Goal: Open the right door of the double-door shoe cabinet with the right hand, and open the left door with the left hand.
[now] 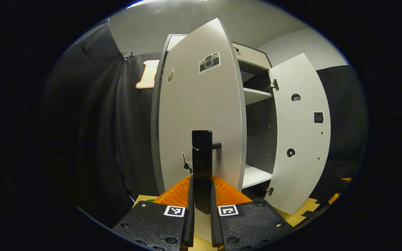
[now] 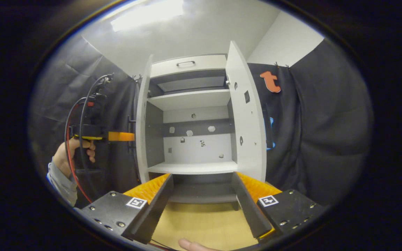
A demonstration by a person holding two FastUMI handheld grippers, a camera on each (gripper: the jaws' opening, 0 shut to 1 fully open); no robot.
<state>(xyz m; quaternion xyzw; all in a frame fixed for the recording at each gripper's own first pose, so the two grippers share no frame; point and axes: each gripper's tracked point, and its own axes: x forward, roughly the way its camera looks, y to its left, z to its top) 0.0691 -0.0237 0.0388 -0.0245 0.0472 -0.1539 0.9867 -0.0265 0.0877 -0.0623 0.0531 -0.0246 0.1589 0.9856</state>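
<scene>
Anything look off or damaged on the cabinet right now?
Nothing stands out. The white left door and white right door both stand open and look intact on their hinges; the white shelves look level and bare. The left gripper is clamped on the black bar handle; the right gripper is open.

1. Shoe cabinet (image 2: 190, 132): stands against the booth wall, both doors swung outward.
2. Left door (image 1: 201, 115): ajar; its handle (image 1: 201, 167) sits between the fingers of the left hand-held gripper (image 1: 202, 195).
3. Right door (image 2: 246, 118): open to the right of the shelves (image 2: 190, 99).
4. Drawer (image 2: 187, 64): above the top shelf.
5. Right hand-held gripper (image 2: 201, 195): in front of the open cabinet, apart from it, fingers spread.
6. Hand (image 2: 72, 153): left of the cabinet, holding the left hand-held gripper.
</scene>
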